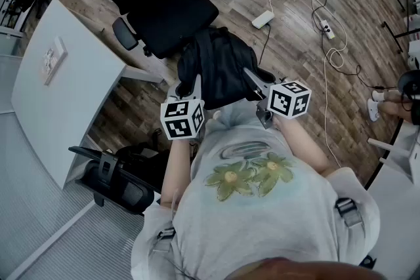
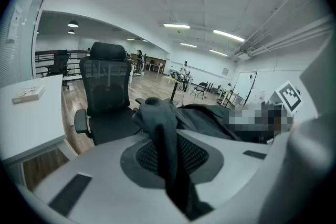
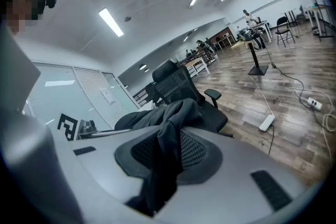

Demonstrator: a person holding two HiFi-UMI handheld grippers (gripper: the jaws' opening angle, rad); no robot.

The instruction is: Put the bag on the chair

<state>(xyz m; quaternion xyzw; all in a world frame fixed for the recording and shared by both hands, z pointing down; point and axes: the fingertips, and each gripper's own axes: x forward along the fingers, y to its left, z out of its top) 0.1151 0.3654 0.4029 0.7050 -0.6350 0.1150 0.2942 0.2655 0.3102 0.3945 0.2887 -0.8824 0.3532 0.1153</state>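
Left gripper (image 2: pixel 176 183) is clamping a dark fabric strap (image 2: pixel 164 131) between its jaws. Right gripper (image 3: pixel 157 181) is clamping a second dark fold (image 3: pixel 169 147) likewise. Together they are holding the soft black fabric bag (image 1: pixel 220 69) at frame centre, just below the black mesh office chair (image 1: pixel 164 6), upper centre. Carrying appears to be in hand. The next move is calling for advancing over the seat, lowering, then releasing.

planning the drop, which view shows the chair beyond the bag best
Head view: the chair shows seat and both armrests from above. The left gripper view gives backrest and one armrest; the right gripper view, its back partly behind the bag.
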